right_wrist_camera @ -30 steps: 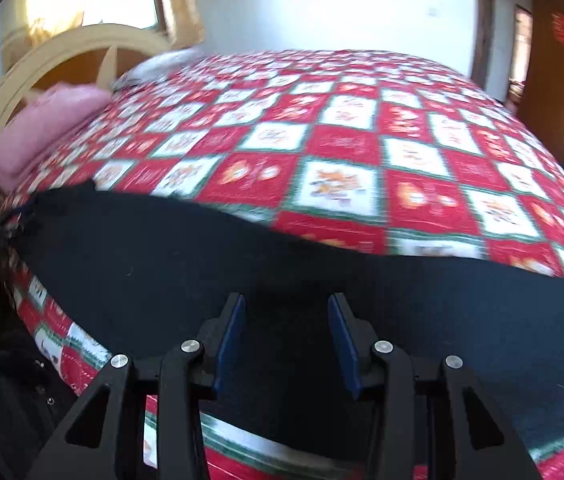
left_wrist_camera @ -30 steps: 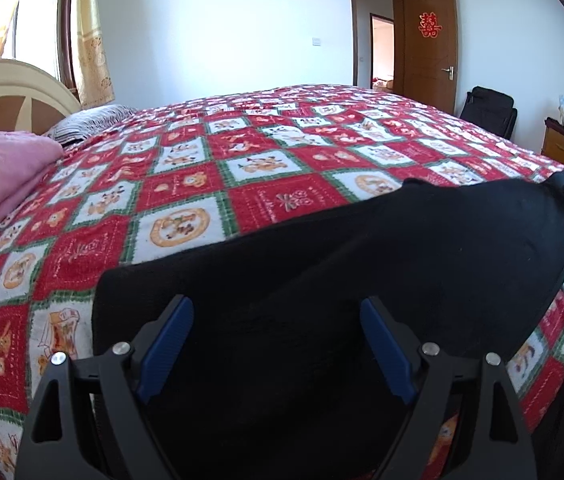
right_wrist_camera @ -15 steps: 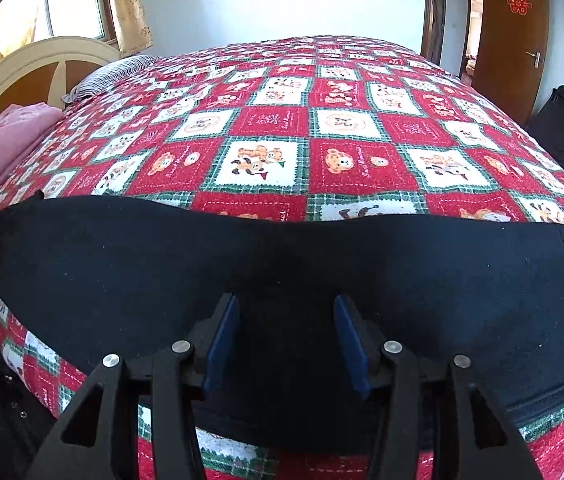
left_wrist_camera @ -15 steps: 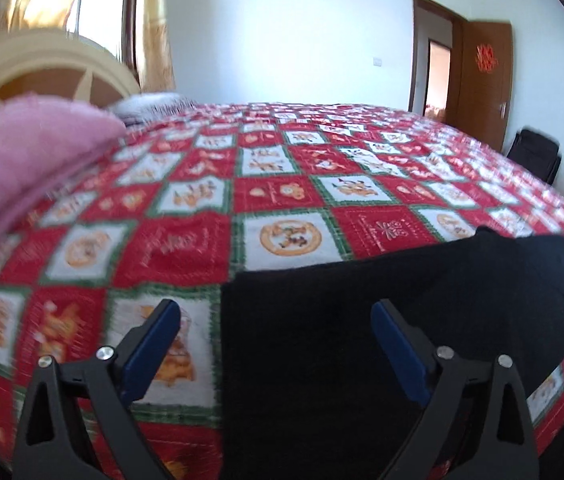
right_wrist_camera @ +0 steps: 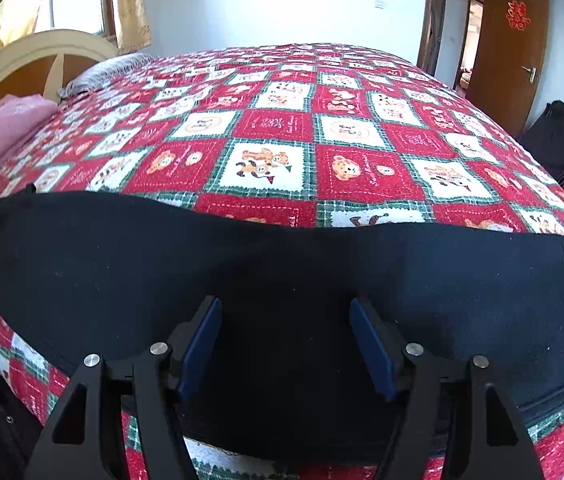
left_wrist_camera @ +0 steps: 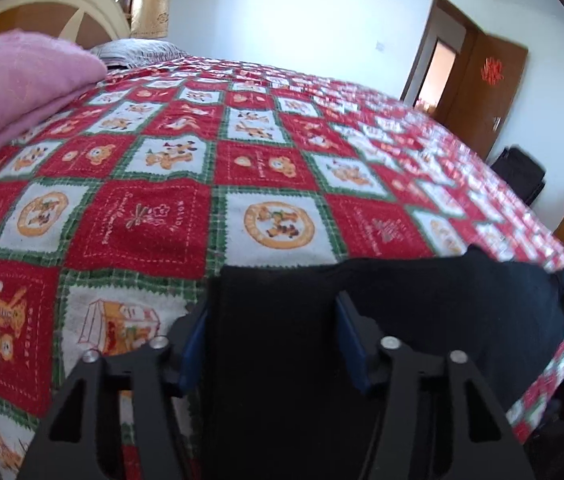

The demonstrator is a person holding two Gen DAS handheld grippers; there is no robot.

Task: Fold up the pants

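Note:
The black pants [right_wrist_camera: 282, 280] lie flat along the near edge of the bed, stretching from left to right. In the left wrist view the left end of the pants [left_wrist_camera: 282, 340] lies between the fingers of my left gripper [left_wrist_camera: 269, 336], whose blue pads stand apart on either side of the cloth. My right gripper [right_wrist_camera: 286, 340] is open over the middle of the pants, its pads not touching the cloth.
The bed carries a red, white and green patchwork blanket [right_wrist_camera: 282, 140]. A folded pink blanket [left_wrist_camera: 13, 92] lies by the cream headboard [right_wrist_camera: 33, 60] at the left. A brown door [right_wrist_camera: 510, 40] and a black bag [right_wrist_camera: 562, 136] stand at the far right.
My left gripper has moved left to the end of the pants and its jaws have narrowed around the cloth. My right gripper has opened wider over the pants' middle.

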